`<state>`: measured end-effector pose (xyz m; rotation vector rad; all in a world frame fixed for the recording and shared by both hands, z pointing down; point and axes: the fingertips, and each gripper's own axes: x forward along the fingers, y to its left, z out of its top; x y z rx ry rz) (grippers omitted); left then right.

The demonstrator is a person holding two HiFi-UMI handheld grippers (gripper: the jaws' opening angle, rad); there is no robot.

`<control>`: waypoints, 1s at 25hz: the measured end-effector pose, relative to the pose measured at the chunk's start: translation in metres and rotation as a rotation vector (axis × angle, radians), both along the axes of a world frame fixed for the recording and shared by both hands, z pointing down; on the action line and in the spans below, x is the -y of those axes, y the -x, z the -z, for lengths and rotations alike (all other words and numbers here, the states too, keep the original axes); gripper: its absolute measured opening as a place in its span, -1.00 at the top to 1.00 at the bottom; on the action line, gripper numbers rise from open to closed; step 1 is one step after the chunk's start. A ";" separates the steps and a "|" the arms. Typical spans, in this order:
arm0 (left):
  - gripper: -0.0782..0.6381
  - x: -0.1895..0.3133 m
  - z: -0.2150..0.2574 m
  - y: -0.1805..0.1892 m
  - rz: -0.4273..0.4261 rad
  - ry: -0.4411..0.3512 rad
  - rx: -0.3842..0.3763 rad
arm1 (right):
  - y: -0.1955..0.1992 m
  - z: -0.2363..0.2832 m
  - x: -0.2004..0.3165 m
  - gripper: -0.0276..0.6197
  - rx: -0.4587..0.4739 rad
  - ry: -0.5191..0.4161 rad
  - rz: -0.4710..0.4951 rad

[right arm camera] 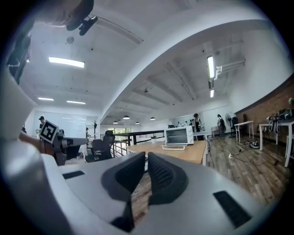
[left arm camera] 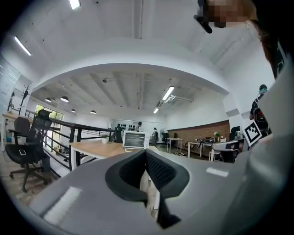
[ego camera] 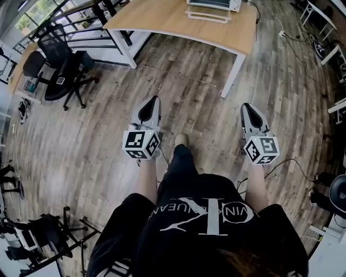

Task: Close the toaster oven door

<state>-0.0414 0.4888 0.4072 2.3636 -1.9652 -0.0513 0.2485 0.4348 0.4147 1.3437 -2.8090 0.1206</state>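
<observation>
The white toaster oven [ego camera: 213,4] stands on the far wooden table [ego camera: 157,19], several steps ahead of me. Its door [ego camera: 208,16] hangs open, lying flat in front of it. The left gripper view shows the oven [left arm camera: 135,139] small and distant; in the right gripper view the oven [right arm camera: 179,136] has its door [right arm camera: 174,147] folded down. My left gripper [ego camera: 156,99] and right gripper [ego camera: 246,106] are held at waist height over the floor, far from the oven. Both are shut on nothing, seen from behind the left jaws [left arm camera: 146,154] and the right jaws [right arm camera: 147,157].
A black office chair [ego camera: 62,65] stands left of the table. The table's white leg [ego camera: 232,76] comes down on the right. Cables [ego camera: 292,162] lie on the plank floor at right, and dark equipment [ego camera: 38,238] sits at lower left. More desks stand at the right.
</observation>
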 end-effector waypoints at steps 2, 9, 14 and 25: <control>0.75 0.002 -0.004 0.006 0.006 0.014 -0.002 | 0.006 -0.003 0.005 0.83 0.006 0.008 0.002; 0.75 0.031 -0.023 0.018 0.002 0.049 -0.009 | 0.030 -0.019 0.031 0.83 -0.010 0.036 0.010; 0.75 0.067 -0.020 0.034 -0.020 0.051 0.016 | 0.040 -0.013 0.069 0.83 0.013 0.022 -0.034; 0.75 0.150 -0.023 0.068 -0.059 0.050 0.027 | 0.074 -0.018 0.148 0.82 0.018 0.026 -0.072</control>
